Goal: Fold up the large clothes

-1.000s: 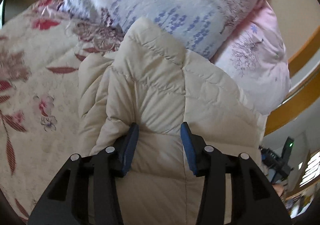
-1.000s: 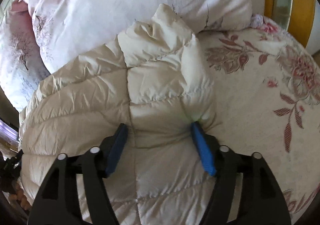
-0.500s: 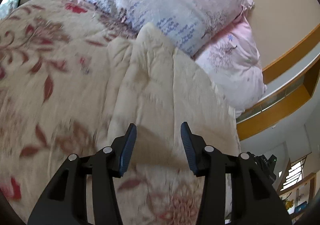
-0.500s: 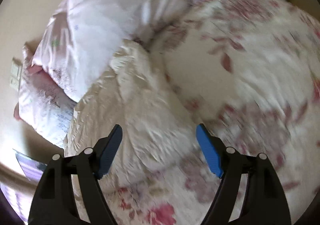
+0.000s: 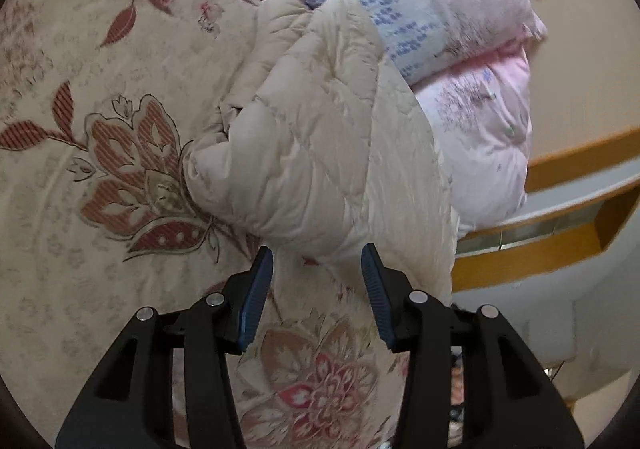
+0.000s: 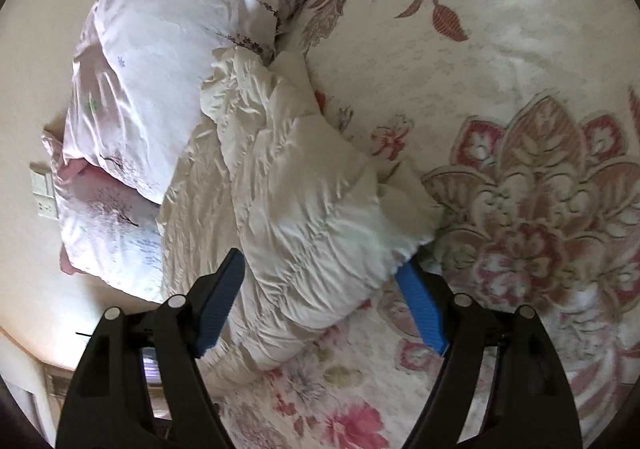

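A: Where's the cream puffer jacket (image 5: 320, 153)?
B: Bundled on the floral bedspread (image 5: 100, 97), its far end against the pillows (image 5: 460, 9).
A: The left gripper (image 5: 317, 273)?
B: Jaws apart, empty, just short of the jacket's near edge.
A: And the right gripper (image 6: 326, 289)?
B: Spread wide; a puffy fold sits between its fingers, though contact is hard to judge.

A second ago both grippers were pressed down into the cream puffer jacket (image 5: 320, 153), its quilting filling the space between their fingers. Now the left gripper (image 5: 317, 281) has drawn back and hangs just short of the jacket's near edge, over the floral bedspread (image 5: 100, 189). The right gripper (image 6: 322, 289) has also pulled away, its jaws spread wider, straddling the jacket's folded end.
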`<state>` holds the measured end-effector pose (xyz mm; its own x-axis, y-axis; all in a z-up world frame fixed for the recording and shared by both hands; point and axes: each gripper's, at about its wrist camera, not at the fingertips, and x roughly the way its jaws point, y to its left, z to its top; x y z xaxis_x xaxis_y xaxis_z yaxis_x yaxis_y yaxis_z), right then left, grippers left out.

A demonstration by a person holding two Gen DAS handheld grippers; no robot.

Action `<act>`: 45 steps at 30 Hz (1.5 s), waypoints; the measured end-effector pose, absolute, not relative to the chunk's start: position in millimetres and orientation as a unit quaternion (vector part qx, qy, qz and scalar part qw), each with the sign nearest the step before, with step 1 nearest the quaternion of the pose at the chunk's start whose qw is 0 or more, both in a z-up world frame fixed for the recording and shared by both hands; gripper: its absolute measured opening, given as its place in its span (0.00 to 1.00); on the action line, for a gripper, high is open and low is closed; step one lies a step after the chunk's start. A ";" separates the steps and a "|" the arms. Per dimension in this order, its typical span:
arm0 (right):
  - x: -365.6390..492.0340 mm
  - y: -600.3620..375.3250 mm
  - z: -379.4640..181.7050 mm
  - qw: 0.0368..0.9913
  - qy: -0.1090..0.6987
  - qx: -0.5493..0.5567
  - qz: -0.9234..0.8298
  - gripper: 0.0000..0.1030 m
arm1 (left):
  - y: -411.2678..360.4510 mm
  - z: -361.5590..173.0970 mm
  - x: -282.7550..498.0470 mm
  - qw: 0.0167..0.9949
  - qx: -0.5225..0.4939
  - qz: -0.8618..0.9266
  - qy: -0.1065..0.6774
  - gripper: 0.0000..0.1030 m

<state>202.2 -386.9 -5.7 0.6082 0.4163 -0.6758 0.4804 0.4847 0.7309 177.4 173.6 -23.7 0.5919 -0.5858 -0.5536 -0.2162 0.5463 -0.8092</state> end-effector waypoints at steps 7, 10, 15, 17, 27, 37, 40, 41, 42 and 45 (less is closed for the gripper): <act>205.7 -390.6 -11.1 0.745 0.407 0.528 -0.018 0.63 | 179.3 -38.7 192.1 0.744 -0.522 -0.091 0.406 0.45; 209.8 -391.1 -11.4 0.748 0.402 0.528 -0.019 0.58 | 186.3 -46.1 196.1 0.736 -0.552 -0.074 0.386 0.45; 210.7 -390.1 -13.4 0.748 0.399 0.530 -0.013 0.40 | 192.1 -50.8 200.4 0.730 -0.585 -0.055 0.348 0.43; 210.2 -389.0 -14.8 0.749 0.398 0.531 -0.003 0.28 | 194.0 -54.0 202.3 0.730 -0.592 -0.052 0.339 0.34; 201.8 -369.9 14.6 0.769 0.395 0.500 0.051 0.20 | 213.0 -36.1 189.6 0.746 -0.592 -0.071 0.298 0.14; 156.7 -335.8 31.1 0.781 0.435 0.432 0.119 0.21 | 246.5 -37.1 111.9 0.750 -0.596 -0.059 0.280 0.14; 142.7 -332.3 28.9 0.785 0.461 0.401 0.096 0.38 | 251.7 -43.3 95.2 0.752 -0.591 -0.056 0.287 0.14; 138.9 -334.1 29.0 0.789 0.464 0.394 0.083 0.49 | 251.9 -44.6 94.5 0.752 -0.590 -0.058 0.288 0.15; 136.0 -336.1 30.6 0.795 0.463 0.387 0.068 0.55 | 251.6 -44.5 95.1 0.754 -0.586 -0.060 0.289 0.15; 126.2 -343.4 46.8 0.828 0.439 0.349 0.007 0.68 | 250.1 -41.7 96.7 0.767 -0.569 -0.057 0.292 0.24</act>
<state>126.2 -343.4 46.8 0.6146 0.3174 -0.7222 0.2950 0.7566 0.5836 96.7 250.1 -41.7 0.8231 -0.4193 -0.3830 -0.2453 0.3458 -0.9057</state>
